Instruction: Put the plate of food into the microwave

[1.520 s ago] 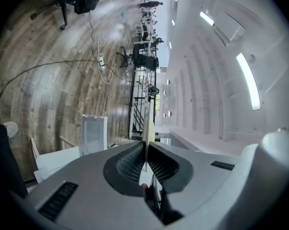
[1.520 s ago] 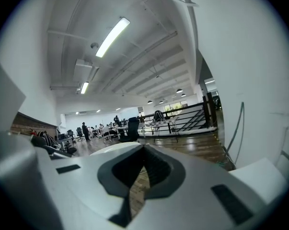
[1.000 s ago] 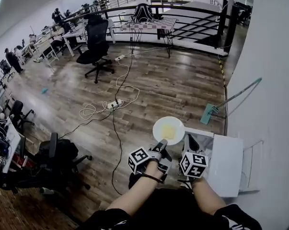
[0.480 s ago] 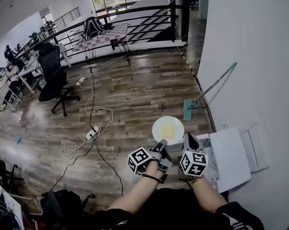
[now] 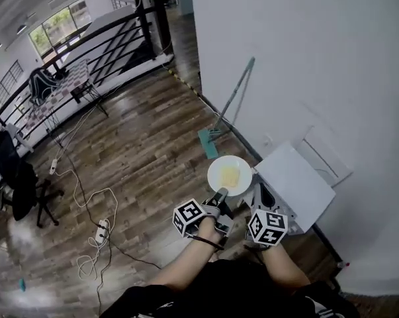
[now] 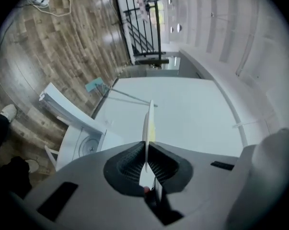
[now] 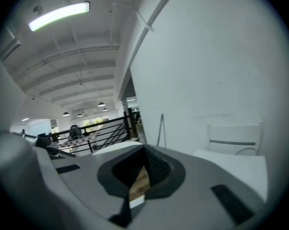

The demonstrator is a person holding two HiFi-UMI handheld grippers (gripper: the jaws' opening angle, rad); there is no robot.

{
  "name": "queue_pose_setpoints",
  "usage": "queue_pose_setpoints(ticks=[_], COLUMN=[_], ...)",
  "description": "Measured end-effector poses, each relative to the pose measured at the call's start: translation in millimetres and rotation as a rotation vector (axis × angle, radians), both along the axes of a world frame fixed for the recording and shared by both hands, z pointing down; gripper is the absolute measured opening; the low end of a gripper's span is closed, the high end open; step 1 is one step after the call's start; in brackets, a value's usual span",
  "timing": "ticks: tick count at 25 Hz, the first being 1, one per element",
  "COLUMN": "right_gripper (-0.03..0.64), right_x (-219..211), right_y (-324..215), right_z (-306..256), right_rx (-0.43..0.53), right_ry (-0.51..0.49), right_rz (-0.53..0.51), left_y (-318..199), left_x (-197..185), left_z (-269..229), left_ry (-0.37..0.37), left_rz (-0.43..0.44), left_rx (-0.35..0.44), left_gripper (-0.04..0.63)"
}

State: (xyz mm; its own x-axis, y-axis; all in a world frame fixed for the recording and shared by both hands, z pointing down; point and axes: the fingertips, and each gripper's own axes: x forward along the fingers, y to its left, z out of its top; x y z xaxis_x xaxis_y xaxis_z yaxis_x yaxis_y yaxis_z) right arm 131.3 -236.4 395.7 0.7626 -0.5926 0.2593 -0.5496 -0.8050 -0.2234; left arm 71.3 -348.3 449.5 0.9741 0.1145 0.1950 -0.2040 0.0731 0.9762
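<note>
The left gripper (image 5: 217, 199) is pinching the rim of the round white plate of yellow food (image 5: 229, 175), holding it flat in the air. The white box-shaped microwave (image 5: 298, 185) is sitting just right of it. The right gripper (image 5: 261, 196), nearer the microwave, is squeezing together on nothing.

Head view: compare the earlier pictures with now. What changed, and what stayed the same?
The person turned toward the white wall: the railing slid to the upper left, the mop to the middle. Nothing was taken or released: the left gripper still clamps the plate of food, the right gripper stays empty, the microwave stays close ahead.
</note>
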Motion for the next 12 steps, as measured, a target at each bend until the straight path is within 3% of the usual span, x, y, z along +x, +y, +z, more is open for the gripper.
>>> queue_pose_setpoints(ticks=[6, 12], right_gripper=[0.014, 0.013], right_x=[1.6, -17.8], right_y=[99.1, 178.5], right_z=[21.5, 31.8], right_rx=[-0.026, -0.086], right_ry=[-0.058, -0.104], right_rz=[0.275, 0.394], left_y=[72.1, 156.5], left_x=[34.1, 28.9], left_z=[10.3, 30.5], left_ry=[0.008, -0.040], left_rz=[0.247, 0.400], left_rx=[0.009, -0.045], left_gripper=[0.011, 0.011])
